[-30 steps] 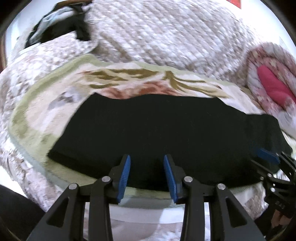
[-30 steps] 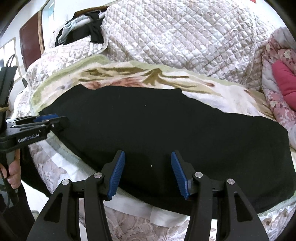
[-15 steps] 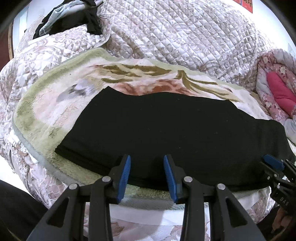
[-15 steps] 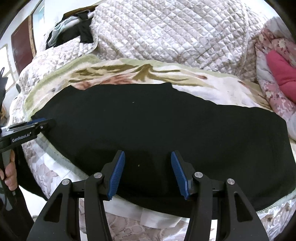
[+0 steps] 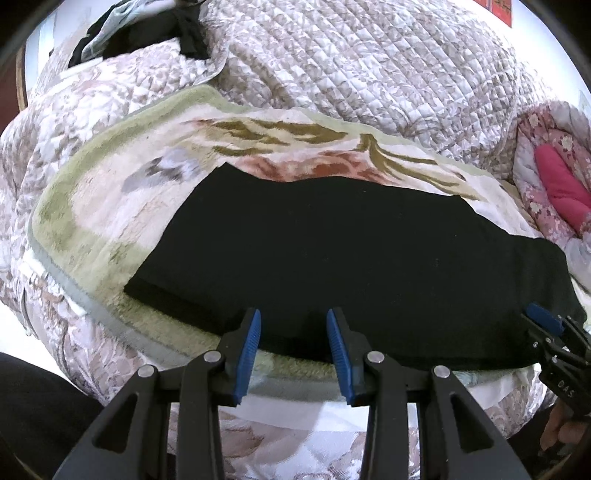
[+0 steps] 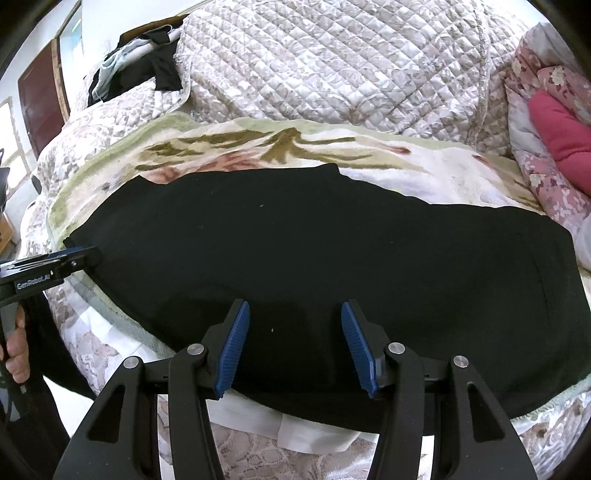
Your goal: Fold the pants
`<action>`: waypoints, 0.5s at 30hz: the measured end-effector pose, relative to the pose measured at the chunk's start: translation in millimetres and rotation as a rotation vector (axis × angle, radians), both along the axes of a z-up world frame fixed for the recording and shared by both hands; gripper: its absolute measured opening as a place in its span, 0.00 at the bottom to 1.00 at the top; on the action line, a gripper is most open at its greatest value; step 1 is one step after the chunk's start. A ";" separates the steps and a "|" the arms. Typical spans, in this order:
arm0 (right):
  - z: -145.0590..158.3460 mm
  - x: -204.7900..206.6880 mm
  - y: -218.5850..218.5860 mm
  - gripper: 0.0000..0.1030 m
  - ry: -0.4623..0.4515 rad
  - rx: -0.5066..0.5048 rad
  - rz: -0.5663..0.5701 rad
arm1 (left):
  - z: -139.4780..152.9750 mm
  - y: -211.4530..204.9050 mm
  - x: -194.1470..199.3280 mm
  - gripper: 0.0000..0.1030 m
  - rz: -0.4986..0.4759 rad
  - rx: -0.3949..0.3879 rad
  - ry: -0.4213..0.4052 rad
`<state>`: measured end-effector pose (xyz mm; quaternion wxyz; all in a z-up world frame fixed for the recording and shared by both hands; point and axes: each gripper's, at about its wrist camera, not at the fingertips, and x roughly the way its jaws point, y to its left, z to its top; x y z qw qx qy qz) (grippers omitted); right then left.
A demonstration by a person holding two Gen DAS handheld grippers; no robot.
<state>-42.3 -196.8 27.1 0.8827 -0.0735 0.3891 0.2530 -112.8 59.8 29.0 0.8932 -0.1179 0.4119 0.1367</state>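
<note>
Black pants (image 5: pixel 354 266) laid flat, folded lengthwise into one long dark strip, on a green-edged floral blanket (image 5: pixel 92 206) atop the bed; strip runs left-right across both views, near edge along the blanket's front border

Left gripper (image 5: pixel 293 347) at the near edge of the strip twd its left end, blue pads (image 5: pixel 249 343) spread apart w/ gap between, nothing clamped; pad tips over the black hem, contact w/ cloth not clear. Same gripper seen from right wrist cam (image 6: pixel 79 256) at far left, tip at the strip's left corner, held by a bare hand (image 6: pixel 14 354)

Right gripper (image 6: pixel 293 339) over the near edge further along the strip, blue pads (image 6: pixel 232 347) wide apart, empty, black fabric showing between them; can't tell if touching. From left wrist cam, same gripper (image 5: pixel 546 325) at right border near the strip's right end, fingers of right hand (image 5: pixel 557 424) just visible below it

Pants (image 6: pixel 332 266) fairly smooth, upper edge wavy w/ a small step near mid-length

Behind: quilted cover (image 5: pixel 369 66) bunched up, pile of dark + pale clothes (image 5: pixel 140 29) at top left, pink floral bedding w/ red pillow (image 5: pixel 561 188) at right; brown door (image 6: pixel 40 88) at left in right wrist view
</note>
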 end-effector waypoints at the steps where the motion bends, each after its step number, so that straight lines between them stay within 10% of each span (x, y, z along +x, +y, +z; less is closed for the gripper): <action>1: 0.4 -0.4 0.0 0.51 0.000 0.001 -0.001 | 0.3 3.1 -1.8 0.39 0.006 -0.009 0.000; 15: 3.3 -2.1 4.2 0.51 -0.009 0.011 0.008 | -11.1 46.3 -43.2 0.50 0.139 -0.216 -0.037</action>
